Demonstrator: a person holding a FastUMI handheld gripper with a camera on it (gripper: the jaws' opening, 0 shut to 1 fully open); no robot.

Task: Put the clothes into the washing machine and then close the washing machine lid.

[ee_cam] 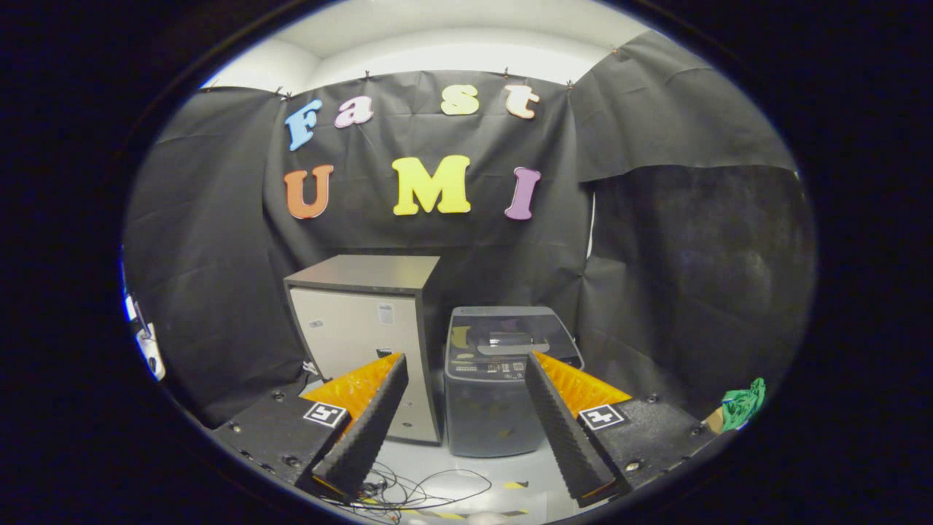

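Washing machine, lower centre of the frame, standing on the pale floor beyond the fingertips and framed between them; its tinted lid appears to lie down. Green clothes, lower right, bunched on a brownish support well apart from the machine and off to the side of the fingers. Gripper: fingers spread apart, holding nothing. A cabinet stands just beside the machine at centre left; loose cables trail on the floor at bottom centre. Likely risks: the lid, if down, blocks loading until raised; limp fabric may slip from a shallow pinch; cables could snag.
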